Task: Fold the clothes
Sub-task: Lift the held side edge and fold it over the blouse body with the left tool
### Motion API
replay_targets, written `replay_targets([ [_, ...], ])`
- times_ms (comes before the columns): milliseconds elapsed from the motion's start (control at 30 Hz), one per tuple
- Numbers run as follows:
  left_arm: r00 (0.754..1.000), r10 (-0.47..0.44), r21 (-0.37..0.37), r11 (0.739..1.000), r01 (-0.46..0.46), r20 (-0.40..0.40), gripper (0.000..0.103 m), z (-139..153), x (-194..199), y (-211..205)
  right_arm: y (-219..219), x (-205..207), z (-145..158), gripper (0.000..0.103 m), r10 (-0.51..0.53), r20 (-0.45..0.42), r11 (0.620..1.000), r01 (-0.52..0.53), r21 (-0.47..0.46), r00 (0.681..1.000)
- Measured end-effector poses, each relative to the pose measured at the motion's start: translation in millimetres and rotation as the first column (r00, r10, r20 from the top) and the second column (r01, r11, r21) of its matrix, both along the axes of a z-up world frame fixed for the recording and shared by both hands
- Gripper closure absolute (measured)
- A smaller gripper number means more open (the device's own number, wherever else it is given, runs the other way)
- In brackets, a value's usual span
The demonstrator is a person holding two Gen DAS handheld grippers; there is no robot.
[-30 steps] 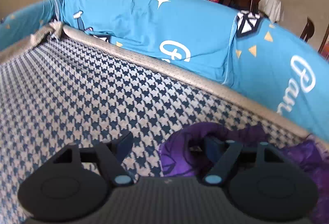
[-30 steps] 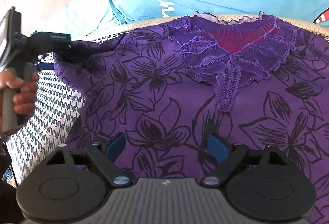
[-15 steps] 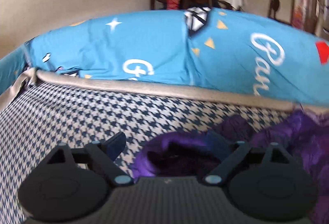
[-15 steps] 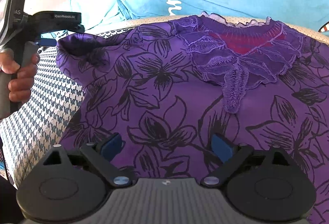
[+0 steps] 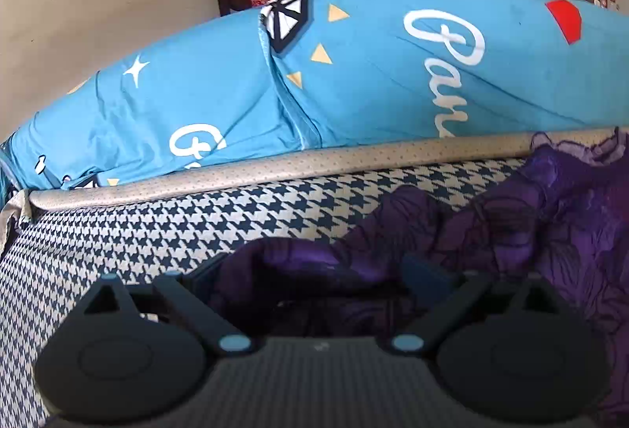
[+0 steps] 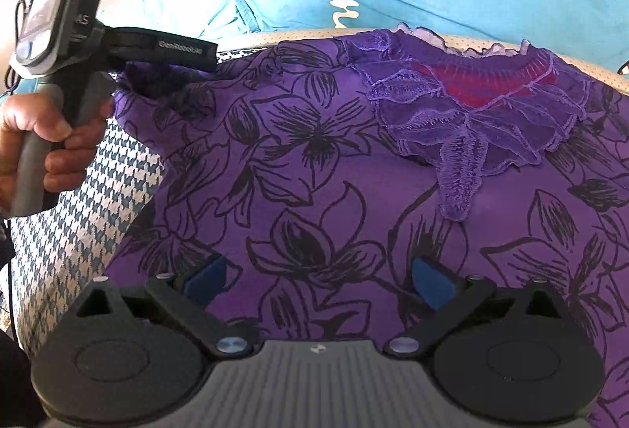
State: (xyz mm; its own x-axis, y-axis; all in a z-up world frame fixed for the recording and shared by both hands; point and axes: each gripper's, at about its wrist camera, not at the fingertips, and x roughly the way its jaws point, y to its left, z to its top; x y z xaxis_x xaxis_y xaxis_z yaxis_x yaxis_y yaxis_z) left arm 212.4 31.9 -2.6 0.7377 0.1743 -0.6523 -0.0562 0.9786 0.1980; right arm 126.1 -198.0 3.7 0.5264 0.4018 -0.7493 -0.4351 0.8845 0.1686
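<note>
Two sets of jaws are opening: left gripper (image 5: 314,270) straddles the sleeve of the purple flower-printed blouse (image 6: 334,172), right gripper (image 6: 318,280) hovers over it, flat on the houndstooth sofa seat (image 5: 137,231); released, ready for regrasping.

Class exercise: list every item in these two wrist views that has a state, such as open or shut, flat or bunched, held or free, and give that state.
Purple floral top: spread front-up on the houndstooth surface, neckline toward the blue cushions; sleeve end bunched.
Left gripper: jaws opening, bunched sleeve between them, not clamped.
Right gripper: jaws opening above the top's body, holding nothing.
Hand: closed around the left gripper's handle.
</note>
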Motion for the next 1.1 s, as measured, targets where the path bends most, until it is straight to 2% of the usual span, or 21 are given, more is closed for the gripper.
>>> replay_targets([
  [233, 1.000, -0.017, 0.024, 1.000, 0.017, -0.026, 0.008, -14.0, 3.4, -3.8, 4.6, 0.5, -2.8, 0.000, 0.009, 0.018, 1.000, -0.009, -0.024, 1.000],
  [333, 0.999, -0.011, 0.039, 0.999, 0.013, -0.033, 0.014, -18.1, 3.9, -6.4, 6.2, 1.3, -3.8, 0.000, 0.013, 0.025, 0.999, -0.013, -0.031, 1.000],
  [433, 0.999, -0.003, 0.045, 0.999, 0.004, -0.038, 0.027, -21.3, 4.2, -7.4, 8.1, 1.1, -4.5, 0.000, 0.016, 0.034, 0.999, -0.014, -0.041, 0.999],
  [667, 0.998, 0.061, 0.012, 0.998, -0.061, -0.025, 0.066, -15.4, 3.5, 3.6, 13.4, -2.3, -6.7, 0.000, 0.035, 0.059, 0.996, -0.030, -0.080, 0.998],
  [767, 0.995, 0.092, 0.001, 0.996, -0.092, -0.026, 0.075, -11.2, 3.4, 8.7, 14.4, -2.5, -6.9, 0.000, 0.036, 0.062, 0.996, -0.031, -0.086, 0.997],
  [1100, 0.991, 0.131, 0.019, 0.991, -0.130, -0.028, 0.080, -4.1, -0.2, 6.8, 16.6, -2.9, -6.5, 0.000, 0.036, 0.064, 0.994, -0.030, -0.103, 0.997],
])
